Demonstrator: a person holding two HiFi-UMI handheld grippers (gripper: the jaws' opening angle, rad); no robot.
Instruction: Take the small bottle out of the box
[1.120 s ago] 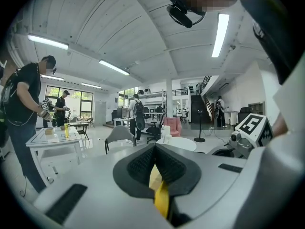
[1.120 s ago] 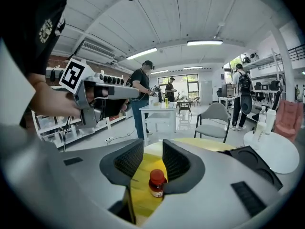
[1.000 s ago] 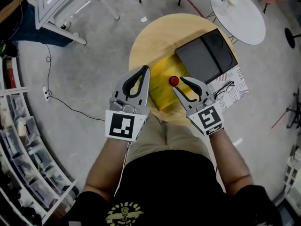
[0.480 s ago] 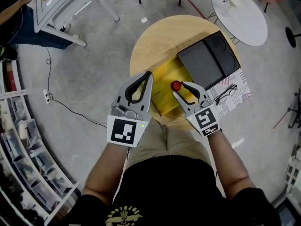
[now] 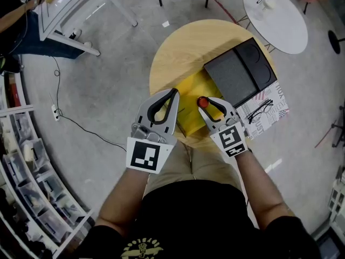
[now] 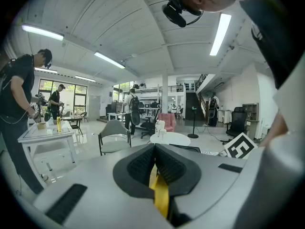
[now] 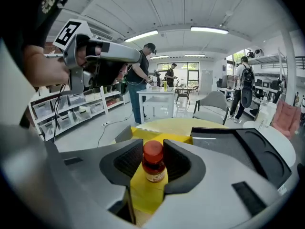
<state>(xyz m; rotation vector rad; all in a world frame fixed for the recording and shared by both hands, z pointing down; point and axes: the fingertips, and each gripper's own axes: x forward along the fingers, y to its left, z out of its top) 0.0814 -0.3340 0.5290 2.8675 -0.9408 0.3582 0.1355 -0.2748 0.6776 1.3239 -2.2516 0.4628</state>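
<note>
at 6 o'clock in the head view the person's forearms reach up to the near edge of the round wooden table (image 5: 183, 42).

the left gripper (image 5: 173, 93) comes in at 8 o'clock of the open yellow box (image 5: 195, 85). its jaws are pinched together on a yellow flap (image 6: 160, 194) of that box. i judge this hold keeps the flap folded back and stops the light box from lifting or sliding when the bottle comes up.

the right gripper (image 7: 153, 149) comes in at 5 o'clock of the box, angled downward. its jaws stand wide, one on each side of the small bottle (image 5: 202, 102), and have just been closing. the pads sit close against the bottle's sides, but i see no firm squeeze yet.

the bottle, with a red cap and dark body, stands upright in the box at its 5 o'clock corner, not yet taken out. straddling it below the cap looks meant to give the ribbed pads a straight side to bite on.

further off, at 2 o'clock of the box and just beside it, lies a black moulded tray (image 5: 240, 69). at 4 o'clock of the tray a magazine (image 5: 272, 104) carries a pair of eyeglasses (image 5: 260, 111). both are clear of the lift.
</note>
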